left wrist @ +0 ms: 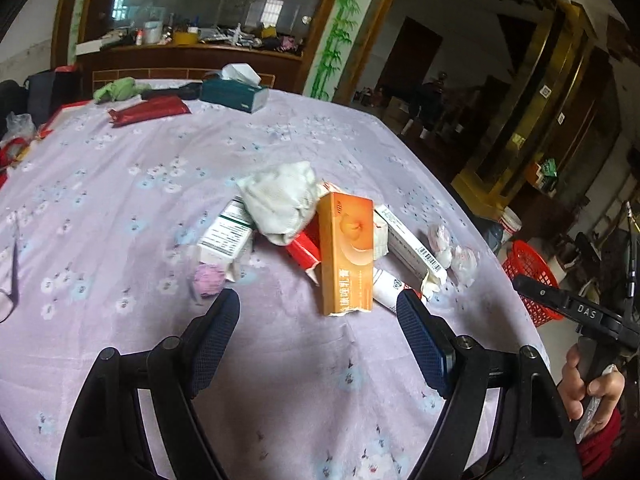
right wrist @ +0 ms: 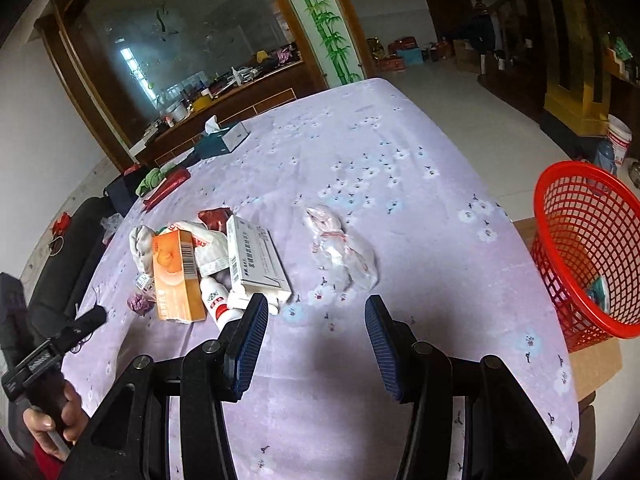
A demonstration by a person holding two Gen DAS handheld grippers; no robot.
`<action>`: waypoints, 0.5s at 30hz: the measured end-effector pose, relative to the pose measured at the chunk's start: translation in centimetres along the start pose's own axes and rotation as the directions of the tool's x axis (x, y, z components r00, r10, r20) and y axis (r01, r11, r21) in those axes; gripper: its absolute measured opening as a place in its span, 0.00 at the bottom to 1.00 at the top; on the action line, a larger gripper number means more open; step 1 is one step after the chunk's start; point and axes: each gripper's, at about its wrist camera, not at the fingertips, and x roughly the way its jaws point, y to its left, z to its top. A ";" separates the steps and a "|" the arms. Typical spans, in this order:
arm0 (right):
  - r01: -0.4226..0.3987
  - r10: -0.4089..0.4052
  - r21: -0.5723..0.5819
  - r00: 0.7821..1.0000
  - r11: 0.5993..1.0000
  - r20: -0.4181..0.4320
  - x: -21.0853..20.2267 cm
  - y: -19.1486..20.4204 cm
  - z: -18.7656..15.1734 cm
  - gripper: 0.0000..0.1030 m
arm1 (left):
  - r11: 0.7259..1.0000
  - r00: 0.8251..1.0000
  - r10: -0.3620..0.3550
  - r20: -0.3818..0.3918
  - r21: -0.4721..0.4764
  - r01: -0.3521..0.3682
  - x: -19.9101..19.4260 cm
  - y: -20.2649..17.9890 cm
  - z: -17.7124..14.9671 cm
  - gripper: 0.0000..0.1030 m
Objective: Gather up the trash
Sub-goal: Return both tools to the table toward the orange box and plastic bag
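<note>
Your left gripper (left wrist: 318, 312) hangs with its jaws spread wide and empty just short of the orange box (left wrist: 347, 254), which lies atop the trash heap on the lilac tablecloth (left wrist: 120, 208). Against that box sit a crumpled white cloth (left wrist: 280, 200) behind it and a long white carton (left wrist: 412, 246) to its right. Your right gripper (right wrist: 316, 322) is likewise spread and empty, right of the orange box, with the red basket (right wrist: 588, 248) beyond the table edge.
</note>
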 end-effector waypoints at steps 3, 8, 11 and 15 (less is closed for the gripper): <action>0.005 -0.005 -0.010 1.000 1.000 -0.004 0.3 0.2 0.0 0.53 | 1.000 0.999 0.007 -0.033 0.016 -0.007 2.0 -0.9 0.2 0.77; 0.014 -0.014 -0.005 1.000 1.000 -0.011 0.5 -0.4 0.2 0.54 | 0.998 0.996 0.049 -0.077 0.049 -0.045 5.7 -2.9 1.1 0.77; 0.026 -0.026 0.004 1.000 1.000 -0.002 0.7 -1.0 0.9 0.55 | 0.995 0.993 0.084 -0.088 0.067 -0.078 7.6 -3.7 1.6 0.77; 0.064 -0.064 -0.005 0.998 0.998 0.004 1.7 -1.3 2.0 0.58 | 0.991 0.990 0.112 -0.089 0.085 -0.105 9.3 -4.4 1.8 0.71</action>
